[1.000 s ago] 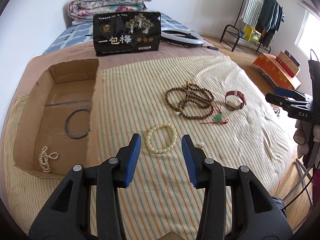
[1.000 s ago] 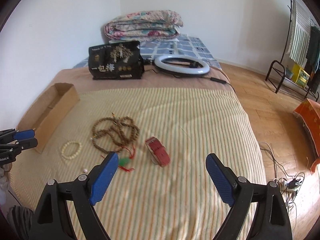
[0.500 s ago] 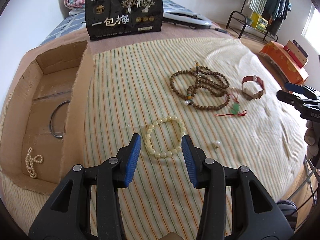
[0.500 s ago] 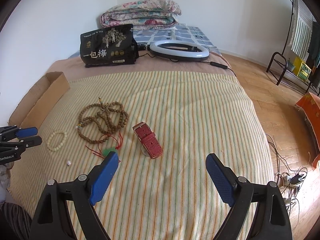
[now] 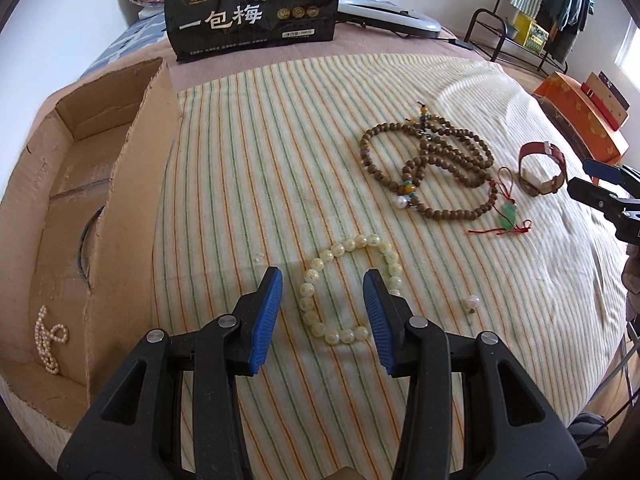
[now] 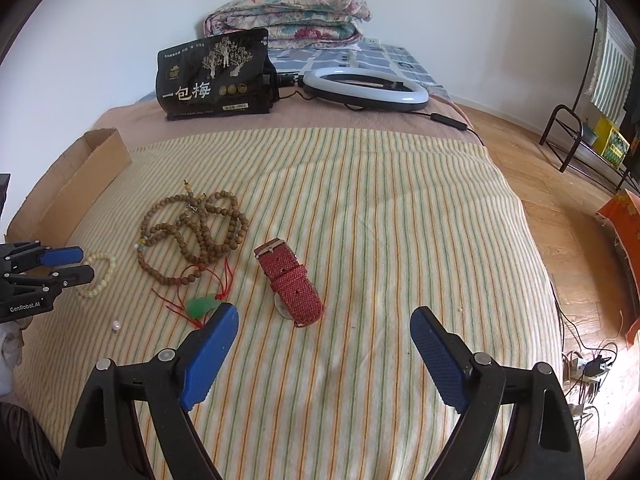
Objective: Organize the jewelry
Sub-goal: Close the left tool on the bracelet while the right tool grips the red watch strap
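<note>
A cream bead bracelet [image 5: 352, 284] lies on the striped blanket. My left gripper [image 5: 324, 312] is open, low over it, one jaw on each side; it shows in the right wrist view [image 6: 68, 266] too. A brown bead necklace [image 5: 432, 168], a green pendant on red cord [image 5: 509, 213] and a red watch [image 5: 542, 172] lie further right. A loose pearl [image 5: 471, 302] lies nearby. My right gripper [image 6: 324, 348] is open wide and empty, just in front of the watch [image 6: 290, 280]. The cardboard box [image 5: 120, 208] on the left holds a pearl string [image 5: 48, 340] and a dark ring.
A black snack bag [image 5: 256, 8] stands at the back of the bed, with a ring light [image 6: 362, 88] and folded quilts [image 6: 284, 16] behind. The bed's right edge drops to a wooden floor with cables [image 6: 584, 364] and an orange box [image 5: 580, 116].
My left gripper has moved forward and down until its jaws straddle the cream bracelet. My right gripper has moved closer to the watch. Both stay open.
</note>
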